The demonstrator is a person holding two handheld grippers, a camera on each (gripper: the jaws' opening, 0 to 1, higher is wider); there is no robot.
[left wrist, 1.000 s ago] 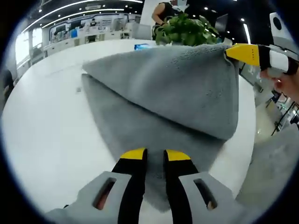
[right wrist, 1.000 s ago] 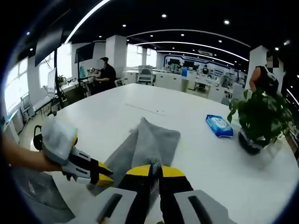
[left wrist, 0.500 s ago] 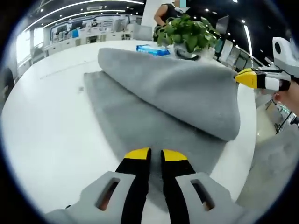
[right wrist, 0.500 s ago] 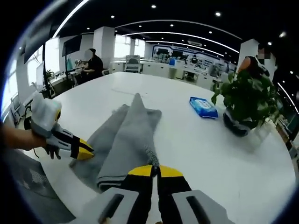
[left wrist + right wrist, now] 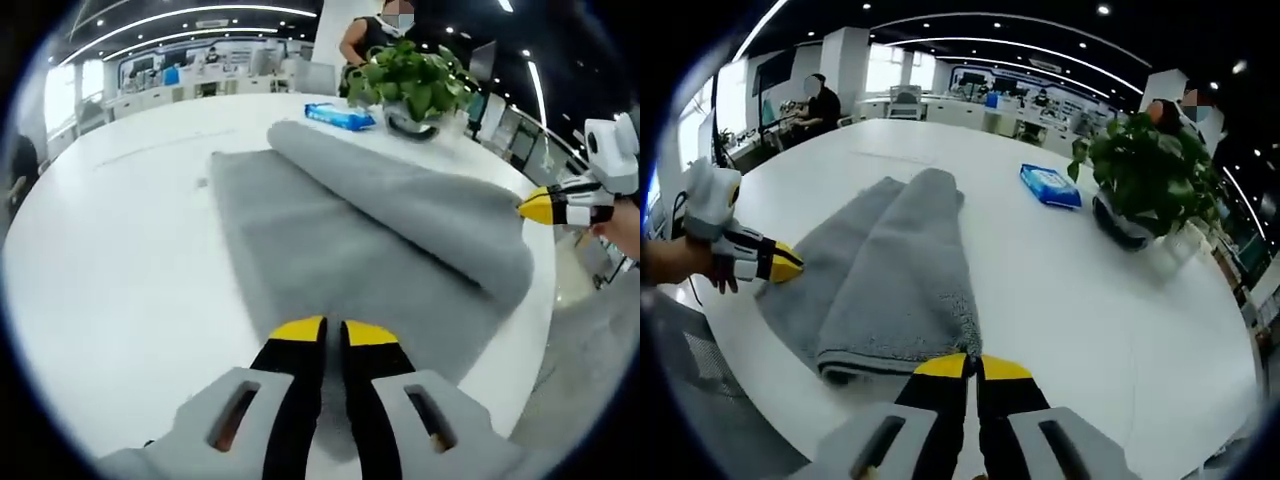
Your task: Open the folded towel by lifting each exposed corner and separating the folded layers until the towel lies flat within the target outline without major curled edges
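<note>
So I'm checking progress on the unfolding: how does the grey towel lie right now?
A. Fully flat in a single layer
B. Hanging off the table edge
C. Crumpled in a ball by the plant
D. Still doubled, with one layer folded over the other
D: the towel has an upper layer rolled over the lower one on the white table, with a rounded fold running along its length.

Potted plant [image 5: 1145,175] beside blue wipes pack [image 5: 1050,187] on white table [image 5: 1080,290].
</note>
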